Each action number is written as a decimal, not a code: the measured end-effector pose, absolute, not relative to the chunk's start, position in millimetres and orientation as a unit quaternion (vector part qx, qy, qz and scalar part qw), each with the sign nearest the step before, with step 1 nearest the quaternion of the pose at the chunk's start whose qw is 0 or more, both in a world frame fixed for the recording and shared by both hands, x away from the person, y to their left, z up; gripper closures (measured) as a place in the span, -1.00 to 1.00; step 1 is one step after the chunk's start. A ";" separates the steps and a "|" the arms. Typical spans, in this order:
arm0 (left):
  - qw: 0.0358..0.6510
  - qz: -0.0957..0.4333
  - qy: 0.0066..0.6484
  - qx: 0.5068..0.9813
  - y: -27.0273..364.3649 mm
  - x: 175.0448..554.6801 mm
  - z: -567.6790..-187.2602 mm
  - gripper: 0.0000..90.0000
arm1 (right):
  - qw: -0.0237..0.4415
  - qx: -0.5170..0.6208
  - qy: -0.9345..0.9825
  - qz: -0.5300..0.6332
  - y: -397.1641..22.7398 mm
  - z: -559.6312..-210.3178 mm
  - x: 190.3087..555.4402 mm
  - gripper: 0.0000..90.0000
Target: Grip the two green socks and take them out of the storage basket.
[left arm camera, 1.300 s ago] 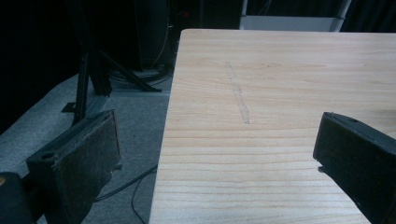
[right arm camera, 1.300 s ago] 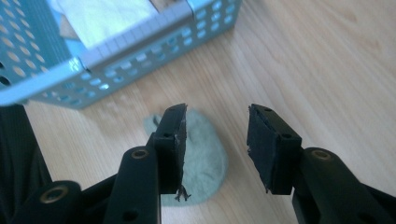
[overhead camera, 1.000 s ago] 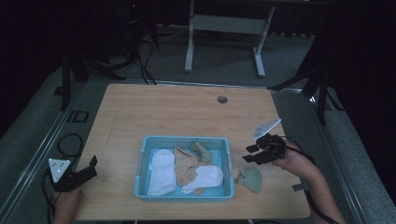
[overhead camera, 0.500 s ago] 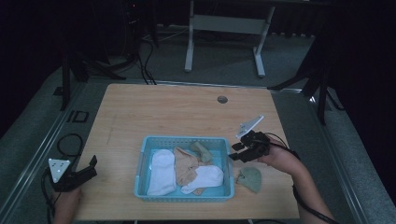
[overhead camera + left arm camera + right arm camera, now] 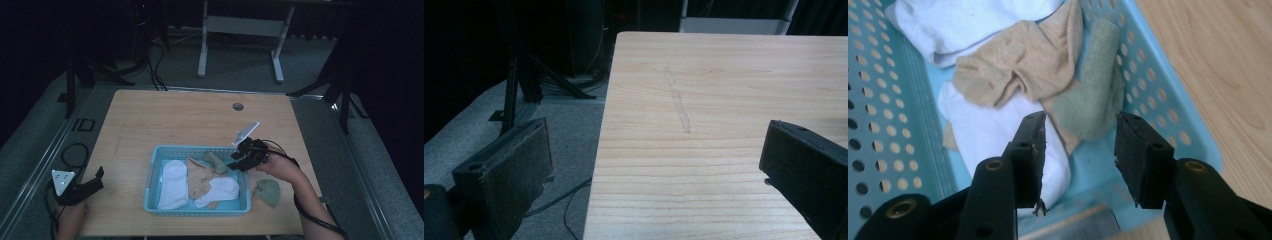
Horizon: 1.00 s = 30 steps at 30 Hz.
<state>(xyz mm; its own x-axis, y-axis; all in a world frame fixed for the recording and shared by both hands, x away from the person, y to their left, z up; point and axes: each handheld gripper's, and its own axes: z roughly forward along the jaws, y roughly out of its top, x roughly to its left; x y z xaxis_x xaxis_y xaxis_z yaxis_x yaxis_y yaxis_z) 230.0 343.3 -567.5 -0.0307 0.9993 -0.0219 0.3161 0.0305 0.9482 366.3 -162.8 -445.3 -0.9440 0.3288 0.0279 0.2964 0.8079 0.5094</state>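
Right now the right gripper (image 5: 239,161) hovers over the right end of the light blue perforated plastic basket (image 5: 155,170), which sits in the lower middle of the high view on the pale wooden table (image 5: 165,120). Its fingers (image 5: 1030,150) stand partly spread with nothing between them, aimed down at the sage-green knitted sock (image 5: 1093,95) that lies against the basket's right wall, its lower end overlapping the tan crumpled sock (image 5: 1018,65).

I judge the green sock to be light, soft and limp: it will fold and droop once lifted, and it could drag the tan sock along where the two overlap. The best hold looks to be the free upper part near the basket wall, pinched through a fold of fabric so the pads bite cloth and not the plastic floor.

From the right gripper view comes the close detail: the weave, the overlap of the socks, and a white sock (image 5: 998,135) beneath the left finger. Only from above does a second green sock (image 5: 266,191) appear, lying flat on the table just right of the basket, along with the left gripper (image 5: 96,178) at the lower left corner. Its own view shows its fingers (image 5: 509,175) wide apart and empty over the table's edge.
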 end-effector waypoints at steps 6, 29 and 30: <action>0.414 0.413 0.586 0.561 343.5 230.0 -567.5 -0.99 | 0.027 0.165 0.955 0.245 -147.0 -459.7 373.9 0.23; 0.416 0.414 0.584 0.560 343.3 229.6 -567.5 -0.99 | 0.042 0.165 0.966 0.197 -112.9 -495.7 387.0 0.65; 0.415 0.414 0.585 0.560 343.3 229.7 -567.5 -0.99 | 0.046 0.156 0.968 0.191 -112.7 -495.9 386.4 0.72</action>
<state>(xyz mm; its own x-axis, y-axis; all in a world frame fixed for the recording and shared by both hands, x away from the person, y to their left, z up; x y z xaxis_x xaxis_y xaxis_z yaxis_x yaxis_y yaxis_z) 229.7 343.3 -567.5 -0.0269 0.9994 -0.0212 0.3110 0.0285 0.9500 386.4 -112.7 -495.9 -0.9472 0.3192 -0.0304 0.2837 0.8784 0.3847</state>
